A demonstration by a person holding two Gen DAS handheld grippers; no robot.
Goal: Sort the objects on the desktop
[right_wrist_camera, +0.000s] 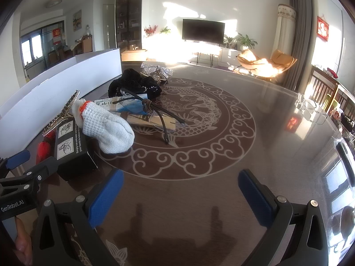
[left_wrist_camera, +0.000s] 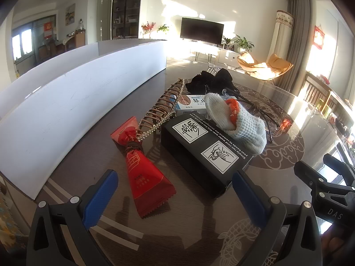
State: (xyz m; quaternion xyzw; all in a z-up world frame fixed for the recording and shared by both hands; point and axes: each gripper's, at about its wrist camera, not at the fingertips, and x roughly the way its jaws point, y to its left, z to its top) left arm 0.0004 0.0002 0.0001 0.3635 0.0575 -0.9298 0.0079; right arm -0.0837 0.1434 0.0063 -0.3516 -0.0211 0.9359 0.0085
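A pile of objects lies on the dark glass table (right_wrist_camera: 255, 159). A red snack packet (left_wrist_camera: 144, 173) lies nearest my left gripper (left_wrist_camera: 175, 190), which is open and empty just before it. A black box (left_wrist_camera: 204, 153) carries a white knit glove (left_wrist_camera: 241, 126). A rhinestone hair clip (left_wrist_camera: 164, 106), a small blue-white box (left_wrist_camera: 190, 104), glasses (right_wrist_camera: 155, 110) and black cloth (right_wrist_camera: 133, 84) lie behind. My right gripper (right_wrist_camera: 180, 190) is open and empty over bare table, right of the black box (right_wrist_camera: 71, 148) and the glove (right_wrist_camera: 106, 128).
A long white board (left_wrist_camera: 66, 106) stands upright along the table's left side. A clear glass dish (right_wrist_camera: 310, 108) sits at the far right edge. Silver crinkled wrapping (right_wrist_camera: 157, 69) lies behind the black cloth. The left gripper shows in the right wrist view (right_wrist_camera: 22, 168).
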